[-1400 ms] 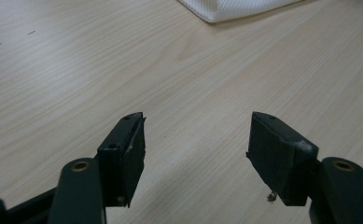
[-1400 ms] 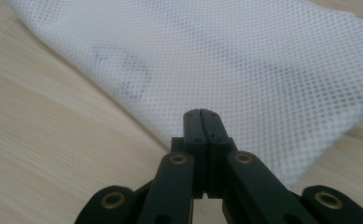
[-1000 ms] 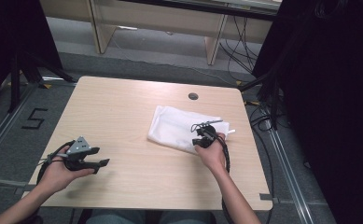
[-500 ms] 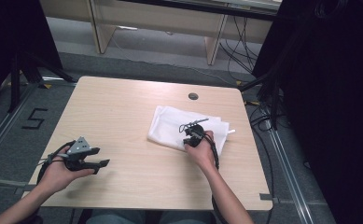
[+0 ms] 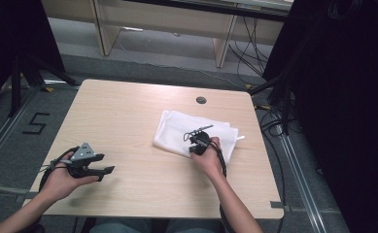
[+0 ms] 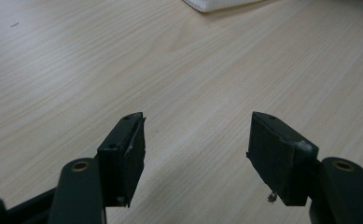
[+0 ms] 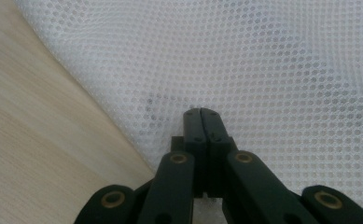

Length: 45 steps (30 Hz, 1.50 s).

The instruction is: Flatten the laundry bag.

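Right gripper (image 7: 201, 112) — jaws pressed together, nothing seen between them; tips sit over the white mesh cloth (image 7: 263, 60), just inside its near edge. Whether they touch the mesh I cannot tell. The high view places this gripper (image 5: 196, 141) on the near side of the cloth (image 5: 177, 130), which lies folded on the right half of the table (image 5: 128, 107). Only the right gripper view resolves the fine weave. Left gripper (image 6: 195, 149) — jaws standing apart over bare wood, well away from the cloth (image 6: 216, 4); the high view shows it (image 5: 110, 170) near the table's left front corner.
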Each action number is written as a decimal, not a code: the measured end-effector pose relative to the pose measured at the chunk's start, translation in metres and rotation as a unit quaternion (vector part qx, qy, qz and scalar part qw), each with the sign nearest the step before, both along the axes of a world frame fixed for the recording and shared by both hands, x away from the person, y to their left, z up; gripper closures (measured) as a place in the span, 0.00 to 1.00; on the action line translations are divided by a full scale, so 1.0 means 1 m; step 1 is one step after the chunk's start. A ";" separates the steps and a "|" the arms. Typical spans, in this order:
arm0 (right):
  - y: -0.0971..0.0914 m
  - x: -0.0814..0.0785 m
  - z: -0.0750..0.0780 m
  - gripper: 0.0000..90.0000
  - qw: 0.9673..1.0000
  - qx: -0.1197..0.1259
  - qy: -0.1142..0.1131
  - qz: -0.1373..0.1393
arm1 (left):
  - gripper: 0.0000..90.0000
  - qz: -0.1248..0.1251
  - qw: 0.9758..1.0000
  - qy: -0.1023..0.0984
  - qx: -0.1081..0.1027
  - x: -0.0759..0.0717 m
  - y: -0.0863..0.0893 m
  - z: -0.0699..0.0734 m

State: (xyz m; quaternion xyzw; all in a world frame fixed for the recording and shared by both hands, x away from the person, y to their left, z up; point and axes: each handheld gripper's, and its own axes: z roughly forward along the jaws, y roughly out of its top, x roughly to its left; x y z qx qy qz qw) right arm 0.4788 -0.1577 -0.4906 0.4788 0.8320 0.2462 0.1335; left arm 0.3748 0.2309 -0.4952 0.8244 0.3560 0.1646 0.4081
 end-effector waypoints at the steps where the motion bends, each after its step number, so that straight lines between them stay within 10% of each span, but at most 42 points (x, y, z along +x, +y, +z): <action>1: 0.001 -0.001 0.000 1.00 1.000 -0.001 0.004 -0.001 | 0.40 0.000 1.000 0.001 0.000 0.000 0.000 0.000; 45: 0.007 -0.048 0.003 1.00 0.994 0.016 0.060 0.086 | 0.40 -0.011 1.000 -0.013 -0.005 -0.002 -0.004 0.002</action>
